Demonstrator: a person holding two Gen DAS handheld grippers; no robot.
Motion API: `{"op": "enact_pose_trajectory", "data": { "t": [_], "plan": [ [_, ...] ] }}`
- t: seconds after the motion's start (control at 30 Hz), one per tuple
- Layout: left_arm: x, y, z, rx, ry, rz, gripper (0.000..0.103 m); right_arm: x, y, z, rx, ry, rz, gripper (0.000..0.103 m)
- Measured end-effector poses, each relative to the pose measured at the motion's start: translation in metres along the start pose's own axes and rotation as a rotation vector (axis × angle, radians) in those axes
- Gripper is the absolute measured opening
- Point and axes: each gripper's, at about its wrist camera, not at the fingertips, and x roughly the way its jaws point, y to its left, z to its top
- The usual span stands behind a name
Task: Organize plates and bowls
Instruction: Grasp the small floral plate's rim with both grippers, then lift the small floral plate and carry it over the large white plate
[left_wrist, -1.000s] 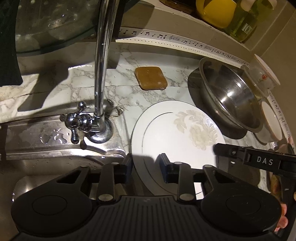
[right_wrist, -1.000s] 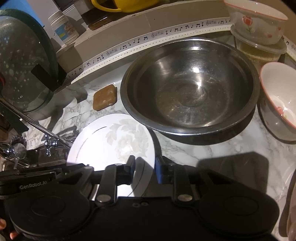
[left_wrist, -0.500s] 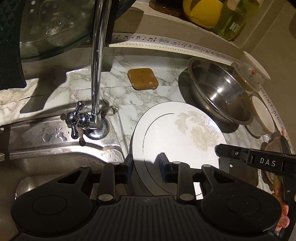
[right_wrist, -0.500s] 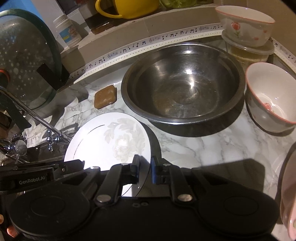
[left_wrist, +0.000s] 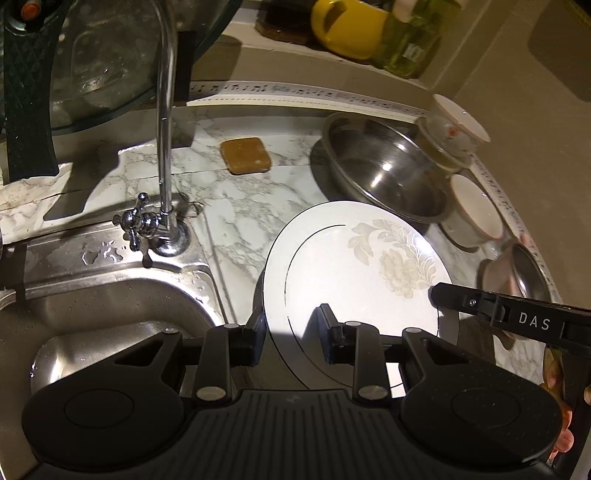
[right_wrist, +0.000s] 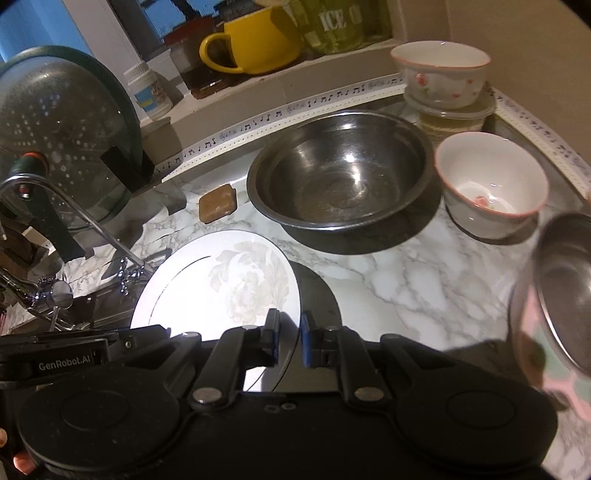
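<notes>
Through the left wrist camera, the left gripper has its jaws clamped on the near left rim of the white flowered plate, one finger under the edge and one on top. The plate sits tilted above the marble counter, just right of the sink, its shadow showing beneath it, so it looks lifted and not resting. Beyond it the large steel bowl stands empty, with a small pink-rimmed bowl to its right and another perched on a plastic tub behind.

Through the right wrist camera, the right gripper pinches the plate's opposite rim, jaws nearly together with the thin edge between them. A smaller steel bowl shows at the right edge, blurred.

By my reckoning the sorting is barely begun: the plate is in the air between both grippers with nowhere reached yet, and every bowl stands loose and unstacked on the counter.
</notes>
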Motion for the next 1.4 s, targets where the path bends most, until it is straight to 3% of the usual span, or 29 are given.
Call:
{"op": "enact_pose_trajectory", "data": {
  "t": [0.67, 1.4],
  "plan": [
    [-0.047, -0.057, -0.055, 0.141, 0.027, -0.098, 0.028, -0.100, -0.021, -0.072, 0.142, -0.106, -0.056, 0.011],
    [-0.022, -0.105, -0.113, 0.320, 0.140, -0.161, 0.028, -0.141, -0.069, -0.164, 0.316, -0.096, -0.140, 0.011]
  ]
}}
